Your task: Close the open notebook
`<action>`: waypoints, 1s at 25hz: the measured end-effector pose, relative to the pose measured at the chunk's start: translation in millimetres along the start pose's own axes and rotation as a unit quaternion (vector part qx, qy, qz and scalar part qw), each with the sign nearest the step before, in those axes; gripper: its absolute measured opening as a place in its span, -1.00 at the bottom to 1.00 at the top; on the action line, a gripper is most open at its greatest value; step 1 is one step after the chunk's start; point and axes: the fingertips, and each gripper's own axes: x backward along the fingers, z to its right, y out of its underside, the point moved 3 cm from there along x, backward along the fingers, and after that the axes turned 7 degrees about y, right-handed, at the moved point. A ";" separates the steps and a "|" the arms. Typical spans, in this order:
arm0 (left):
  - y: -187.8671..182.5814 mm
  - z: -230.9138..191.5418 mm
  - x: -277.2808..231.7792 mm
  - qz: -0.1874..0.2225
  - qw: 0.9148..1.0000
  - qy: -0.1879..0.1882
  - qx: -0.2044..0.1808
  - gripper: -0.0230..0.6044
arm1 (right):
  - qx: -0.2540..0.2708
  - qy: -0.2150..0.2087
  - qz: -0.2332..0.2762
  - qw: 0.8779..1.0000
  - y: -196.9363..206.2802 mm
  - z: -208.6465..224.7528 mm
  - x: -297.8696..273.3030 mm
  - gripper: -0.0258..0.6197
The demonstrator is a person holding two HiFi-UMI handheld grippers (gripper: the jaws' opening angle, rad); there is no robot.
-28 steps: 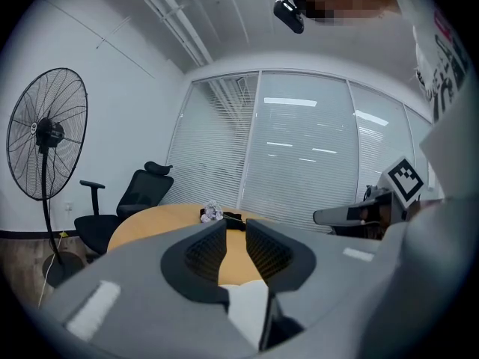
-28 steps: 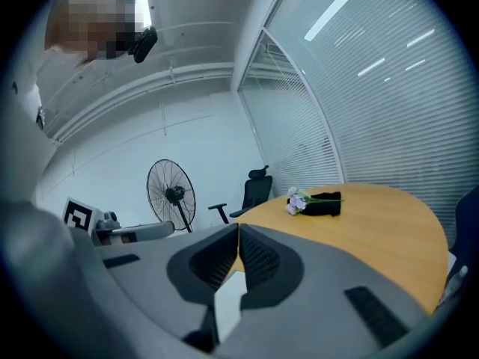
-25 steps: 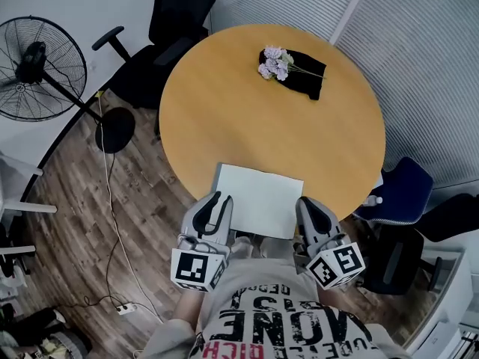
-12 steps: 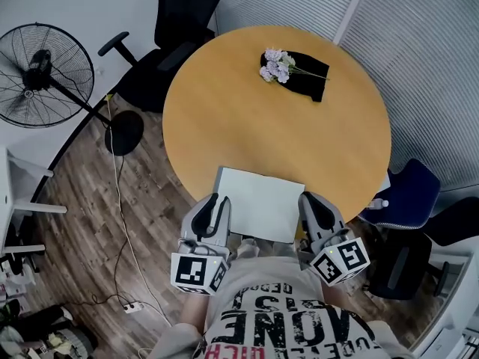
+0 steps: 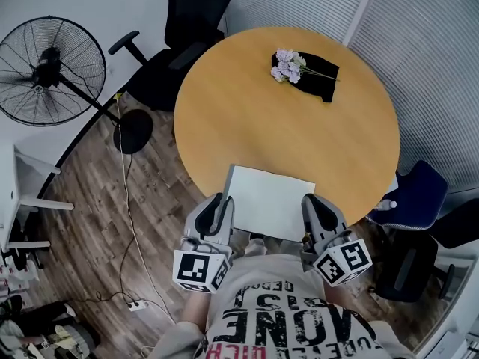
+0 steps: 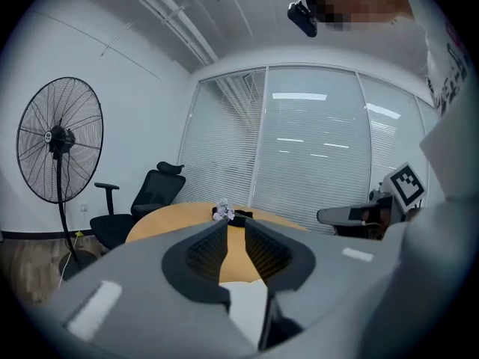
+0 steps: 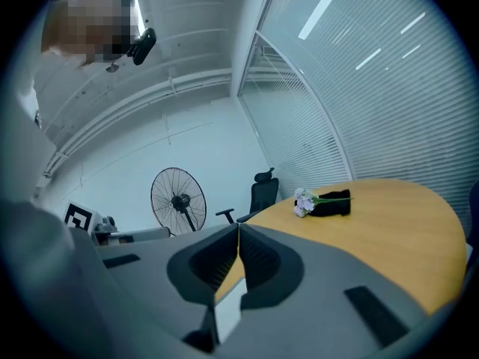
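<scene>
A white notebook [image 5: 269, 200] lies flat on the near edge of the round wooden table [image 5: 254, 126], showing a plain white surface. My left gripper [image 5: 221, 200] sits at the notebook's left edge. Its jaws stand slightly apart, with nothing between the tips [image 6: 234, 225]. The notebook [image 6: 247, 305] shows white below them. At the notebook's right edge is my right gripper [image 5: 314, 203]. Its fingertips meet [image 7: 238, 226], and a white corner of the notebook [image 7: 228, 313] shows below the tips.
Purple flowers [image 5: 287, 66] lie on a black cloth [image 5: 322, 81] at the table's far side. A black office chair [image 5: 179, 21] and a standing fan [image 5: 49, 69] are to the left. A blue chair [image 5: 415, 197] stands at the right.
The head view has shifted a little, so the table sits further right in the picture. Both grippers stay beside the notebook as before.
</scene>
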 end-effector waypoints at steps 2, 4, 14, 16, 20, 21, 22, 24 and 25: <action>2.7 -8.8 3.5 -0.005 1.000 -0.003 0.005 -0.69 | 0.002 0.000 -0.002 1.000 0.5 -4.3 -2.0 -0.88; 9.3 -18.0 5.0 -0.016 1.000 -0.004 0.016 -0.69 | 0.005 -0.003 -0.006 1.000 1.2 -8.5 -6.1 -0.88; 66.5 -44.7 10.7 -0.095 0.993 0.021 0.069 -0.60 | 0.010 -0.004 -0.019 1.000 2.2 -27.6 -20.1 -0.88; 78.3 -47.3 8.9 -0.108 0.991 0.026 0.081 -0.60 | 0.014 -0.001 -0.023 1.000 2.6 -27.7 -20.3 -0.88; 96.3 -52.1 6.1 -0.126 0.986 0.033 0.104 -0.57 | 0.022 0.010 -0.028 0.999 0.5 -28.0 -20.9 -0.88; 100.3 -53.1 6.1 -0.130 0.985 0.035 0.108 -0.57 | 0.024 0.014 -0.029 0.999 -0.1 -28.2 -20.9 -0.88; 104.8 -54.2 6.4 -0.136 0.984 0.036 0.111 -0.56 | 0.026 0.017 -0.031 0.999 -0.4 -28.6 -20.9 -0.88; 115.3 -57.5 6.4 -0.148 0.982 0.036 0.112 -0.55 | 0.031 0.023 -0.036 0.999 -0.7 -29.0 -21.5 -0.88; 120.9 -59.2 6.2 -0.154 0.981 0.035 0.111 -0.54 | 0.034 0.024 -0.038 0.998 -0.5 -28.7 -22.1 -0.88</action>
